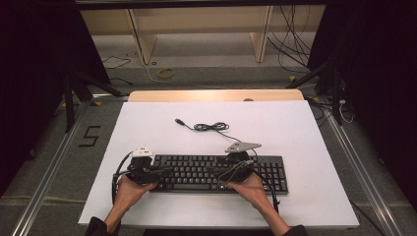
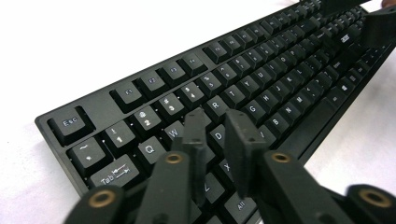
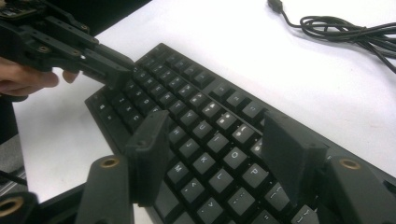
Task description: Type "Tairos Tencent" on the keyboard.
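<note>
Both grippers [image 1: 164,172] [image 1: 216,172] over keyboard [image 1: 196,169], ends apart

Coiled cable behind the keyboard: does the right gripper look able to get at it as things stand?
Probably yes. The right gripper hovers over the keyboard with its fingers apart and nothing between them, and bare white table lies between the keyboard's far edge and the coiled cable.

Bright tabletop (dark surroundings), soft focus
</note>
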